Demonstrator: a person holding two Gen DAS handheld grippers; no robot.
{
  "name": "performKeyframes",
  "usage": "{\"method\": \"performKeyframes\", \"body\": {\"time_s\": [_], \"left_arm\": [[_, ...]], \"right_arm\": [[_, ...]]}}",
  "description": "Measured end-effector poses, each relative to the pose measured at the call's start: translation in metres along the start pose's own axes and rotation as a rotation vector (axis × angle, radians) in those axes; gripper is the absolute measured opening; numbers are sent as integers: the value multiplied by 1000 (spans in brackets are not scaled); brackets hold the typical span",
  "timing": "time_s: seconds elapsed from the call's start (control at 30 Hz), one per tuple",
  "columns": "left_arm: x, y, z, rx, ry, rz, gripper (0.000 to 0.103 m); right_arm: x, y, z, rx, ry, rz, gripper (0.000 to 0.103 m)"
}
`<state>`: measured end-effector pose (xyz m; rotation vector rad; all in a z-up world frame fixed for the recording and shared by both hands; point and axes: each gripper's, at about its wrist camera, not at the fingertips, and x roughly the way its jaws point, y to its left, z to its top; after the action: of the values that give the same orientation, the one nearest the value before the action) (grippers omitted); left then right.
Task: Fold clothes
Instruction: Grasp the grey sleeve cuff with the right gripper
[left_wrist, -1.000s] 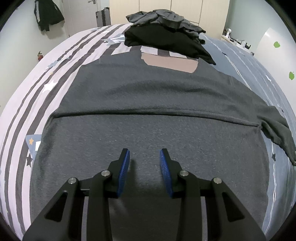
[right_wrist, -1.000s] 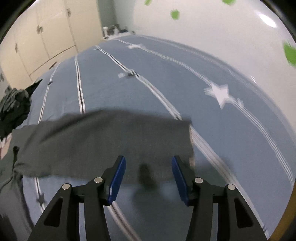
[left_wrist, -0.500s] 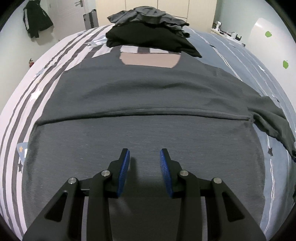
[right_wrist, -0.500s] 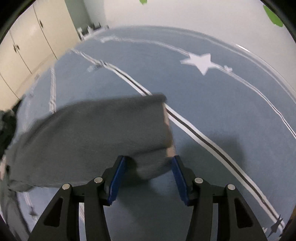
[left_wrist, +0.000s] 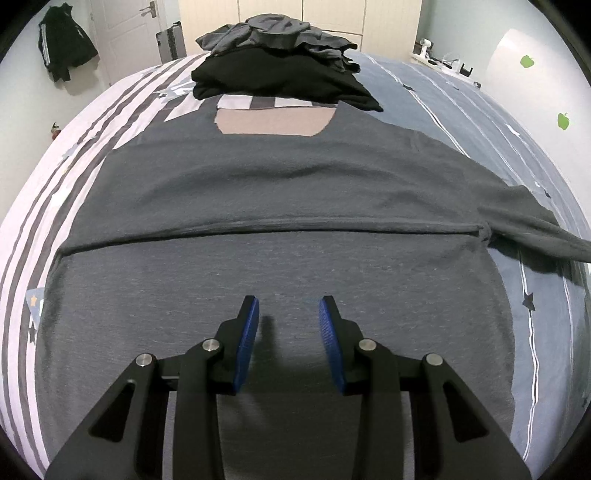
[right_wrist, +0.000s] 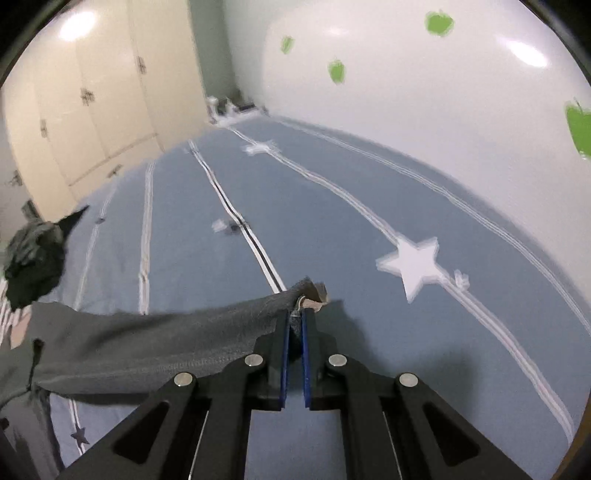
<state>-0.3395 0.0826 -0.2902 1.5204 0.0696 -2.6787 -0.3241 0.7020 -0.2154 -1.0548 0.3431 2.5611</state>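
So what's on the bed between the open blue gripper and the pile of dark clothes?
In the left wrist view, only the spread-out grey sweater lies between the open left hand-held gripper and the heap of dark clothes.

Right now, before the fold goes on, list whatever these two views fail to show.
- Left sleeve of the grey sweater: absent from the left wrist view, possibly folded under.
- Sweater hem: hidden behind the left gripper.
- Sleeve cuff: partly covered by the right gripper clamping it.
- Clothes pile: number of pieces unclear.
- Items on the far shelf: blurred, too small.
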Motion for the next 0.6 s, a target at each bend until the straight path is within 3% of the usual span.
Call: {"method": "performKeyframes", "body": {"time_s": [0.07,0.2,0.37,0.4,0.43,0.53,0.6], "left_arm": [[1,-2,0,-12,3,-6,31],[0,-4,0,-31,7,-13,31],[1,4,8,-28,2,2,31],[2,7,11,-35,-1,7,31],[2,10,14,-43,-4,11,31],[3,17,21,-44,-20,23,31],[5,18,24,-48,-19,30,31]], "right_arm": [[18,-1,-7,-38,77,-11,6],[56,-22,-62,38,364,-71,7],[36,-35,-71,102,373,-198,15],[31,-37,-66,116,343,-202,15],[26,-38,-56,121,288,-196,19],[30,-33,-25,111,184,-136,45],[47,-27,-8,109,147,-98,47]]}}
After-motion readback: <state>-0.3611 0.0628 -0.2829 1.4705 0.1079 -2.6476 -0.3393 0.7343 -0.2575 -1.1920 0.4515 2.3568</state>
